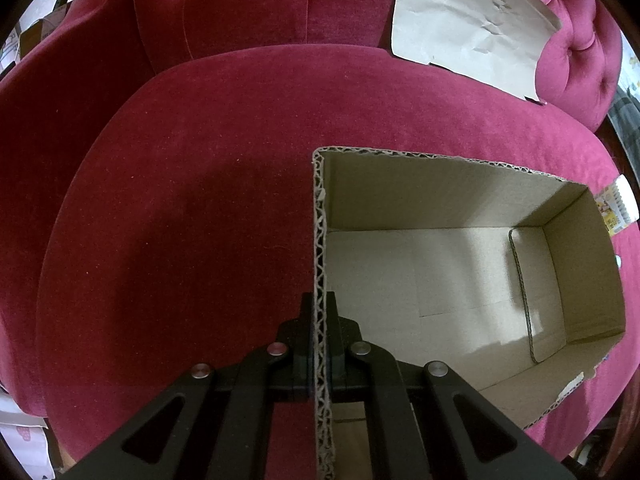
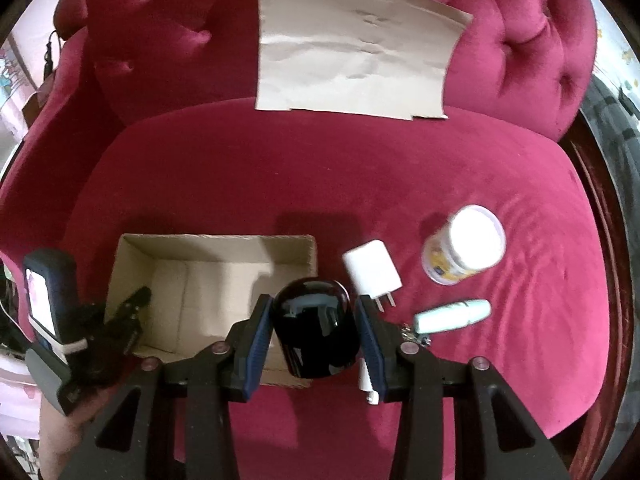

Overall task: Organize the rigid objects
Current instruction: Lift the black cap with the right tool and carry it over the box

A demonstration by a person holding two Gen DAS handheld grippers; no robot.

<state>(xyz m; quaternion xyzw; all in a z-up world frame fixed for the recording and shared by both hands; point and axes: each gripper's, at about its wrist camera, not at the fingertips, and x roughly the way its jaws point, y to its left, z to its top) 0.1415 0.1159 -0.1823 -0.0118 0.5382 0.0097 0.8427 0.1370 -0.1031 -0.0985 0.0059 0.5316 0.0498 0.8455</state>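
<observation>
An open cardboard box sits on a red velvet sofa seat, nothing inside it. My left gripper is shut on the box's left wall, one finger on each side. My right gripper is shut on a glossy black rounded object, held above the box's right end. On the seat to the right lie a white plug adapter, a white-lidded jar and a pale green tube.
A creased sheet of brown paper leans on the tufted backrest. A small white piece lies under my right finger. A small metal item lies by the tube. A hand holds the left gripper.
</observation>
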